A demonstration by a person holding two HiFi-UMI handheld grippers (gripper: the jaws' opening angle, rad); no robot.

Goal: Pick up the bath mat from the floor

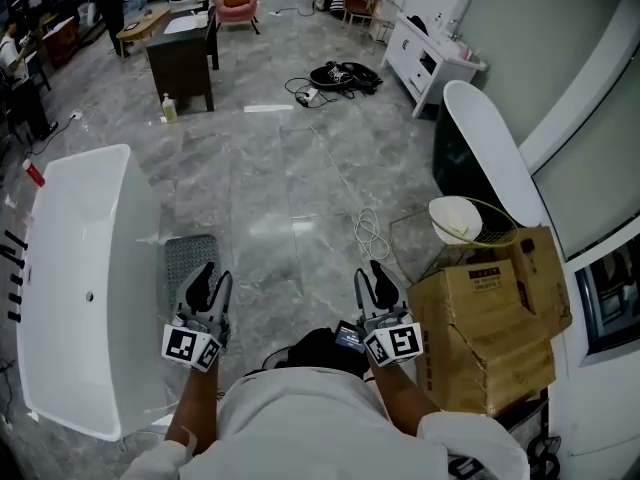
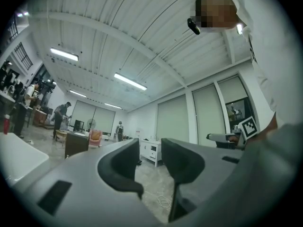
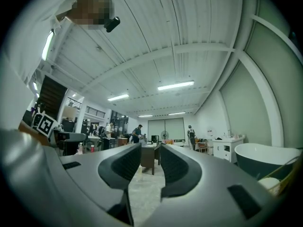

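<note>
Standing on the grey marble floor (image 1: 300, 168) of a bathroom showroom, you hold both grippers out level in front of you, with neither on anything. The left gripper (image 1: 216, 273) has its jaws set a moderate way apart, and its own view shows only floor and the far room in the gap (image 2: 150, 150). The right gripper (image 1: 370, 273) is the same: jaws parted about as far, with nothing between them (image 3: 150, 152).

The bath mat (image 1: 185, 258), a grey textured rectangle, lies flat on the floor at about your 11 o'clock, just beside the long side of the white bathtub (image 1: 100, 228), which fills your 9 to 10 o'clock. In the head view the left gripper overlaps the mat's near end.

A loose coil of white cable (image 1: 372, 233) lies on the floor at 1 o'clock, ahead of the right gripper. A cardboard box (image 1: 490, 328) stands at 3 o'clock, with a wire basket (image 1: 500, 230) beyond it at 2 o'clock. A dark bathtub with a white rim (image 1: 480, 158) stands beyond the basket. A dark cabinet (image 1: 182, 63) stands farther off at 11 o'clock, and people work at tables in the far left corner.
</note>
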